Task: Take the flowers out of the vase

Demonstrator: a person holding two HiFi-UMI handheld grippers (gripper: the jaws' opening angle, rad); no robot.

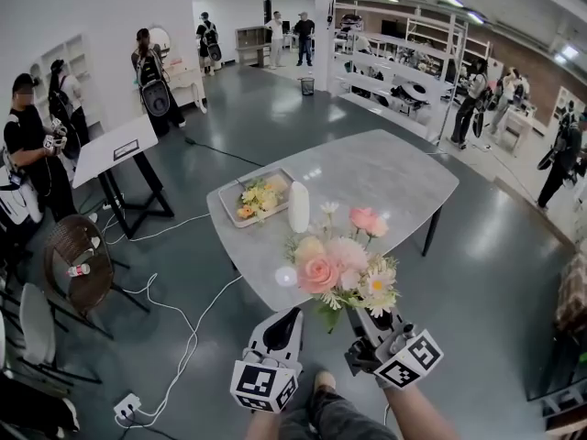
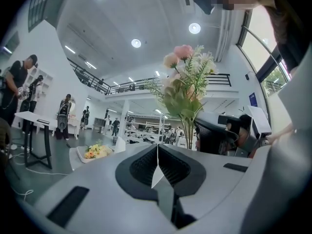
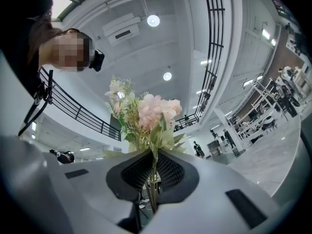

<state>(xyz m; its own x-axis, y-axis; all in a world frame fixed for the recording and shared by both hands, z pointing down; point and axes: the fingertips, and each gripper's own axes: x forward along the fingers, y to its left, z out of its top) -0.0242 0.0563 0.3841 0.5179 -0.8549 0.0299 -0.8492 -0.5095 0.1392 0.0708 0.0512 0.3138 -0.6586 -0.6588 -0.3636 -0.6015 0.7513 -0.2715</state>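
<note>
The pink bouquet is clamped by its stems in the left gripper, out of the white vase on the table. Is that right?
Wrong gripper: the bouquet is clamped by its stems in the right gripper, as the right gripper view shows; the left gripper is shut on nothing. The rest holds: it is out of the white vase on the table.

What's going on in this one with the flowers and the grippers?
A person holds a gripper in each hand. The right gripper is shut on the green stems of a bouquet of pink and cream artificial flowers, held clear of the tall white vase on the grey marble-look table. The left gripper is shut and empty. A rectangular tray beside the vase holds yellow flowers.
</note>
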